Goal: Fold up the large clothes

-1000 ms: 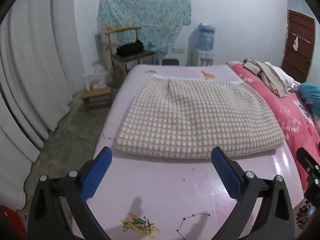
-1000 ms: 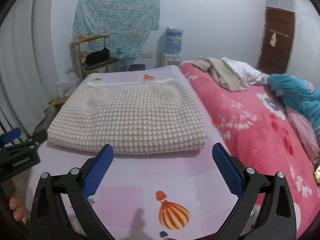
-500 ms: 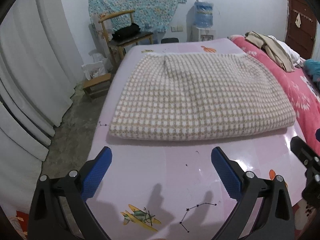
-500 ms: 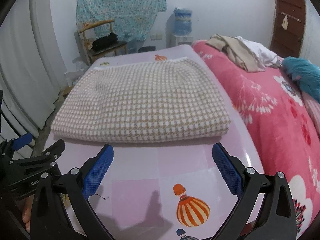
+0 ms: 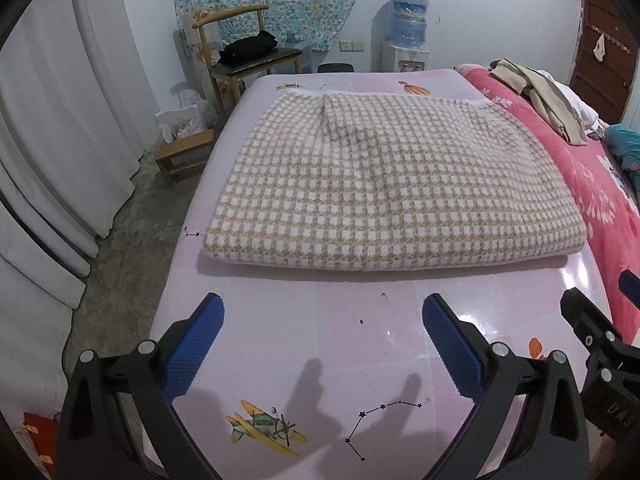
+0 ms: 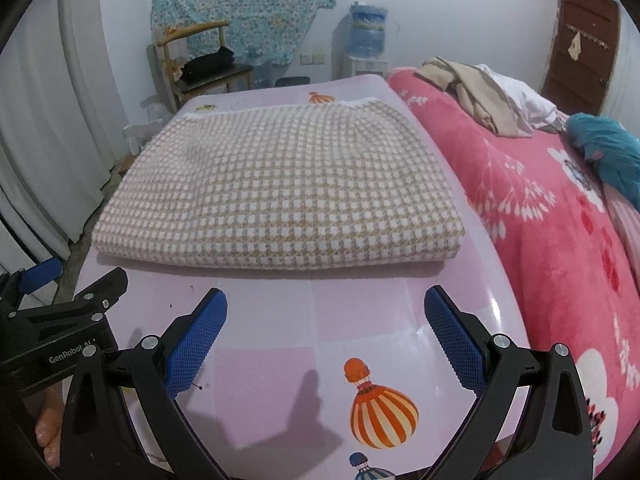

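Observation:
A beige and white checked garment [image 5: 384, 184] lies folded into a thick rectangle on the pink sheet [image 5: 320, 344] of the bed; it also shows in the right wrist view [image 6: 280, 192]. My left gripper [image 5: 322, 320] is open and empty, hovering over the sheet just short of the garment's near folded edge. My right gripper [image 6: 326, 316] is open and empty too, in front of the same edge, further right. The left gripper's body shows at the left of the right wrist view [image 6: 60, 320].
A pink floral blanket [image 6: 560, 208] covers the bed's right side, with beige clothes [image 6: 472, 92] and a teal garment [image 6: 608, 140] on it. A wooden chair [image 5: 248, 56], a low stool [image 5: 184, 152] and a water dispenser [image 5: 408, 40] stand beyond the bed. White curtains [image 5: 60, 120] hang at left.
Both grippers have risen and tilted downward, so the garment sits lower and larger in view. Both stay open and empty; the garment has not moved.

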Available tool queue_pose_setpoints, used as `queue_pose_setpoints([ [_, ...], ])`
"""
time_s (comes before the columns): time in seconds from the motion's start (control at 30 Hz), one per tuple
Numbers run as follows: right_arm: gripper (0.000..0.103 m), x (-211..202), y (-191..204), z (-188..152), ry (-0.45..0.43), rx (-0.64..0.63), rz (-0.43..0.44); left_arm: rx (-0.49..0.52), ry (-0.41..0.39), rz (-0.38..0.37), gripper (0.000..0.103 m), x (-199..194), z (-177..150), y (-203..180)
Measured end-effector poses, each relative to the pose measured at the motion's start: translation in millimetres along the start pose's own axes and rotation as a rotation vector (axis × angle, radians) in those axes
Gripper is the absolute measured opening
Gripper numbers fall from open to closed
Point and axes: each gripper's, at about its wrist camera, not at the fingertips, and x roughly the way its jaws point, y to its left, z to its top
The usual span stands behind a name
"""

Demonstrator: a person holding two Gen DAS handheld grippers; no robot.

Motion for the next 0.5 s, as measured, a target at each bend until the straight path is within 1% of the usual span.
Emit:
queue_pose_setpoints([
  [0.5, 0.095, -2.6, -2.3, 2.3, -0.006, 0.008, -0.007, -0.024, 0.011, -0.016, 0.098, 2.1, 0.0, 4.0],
])
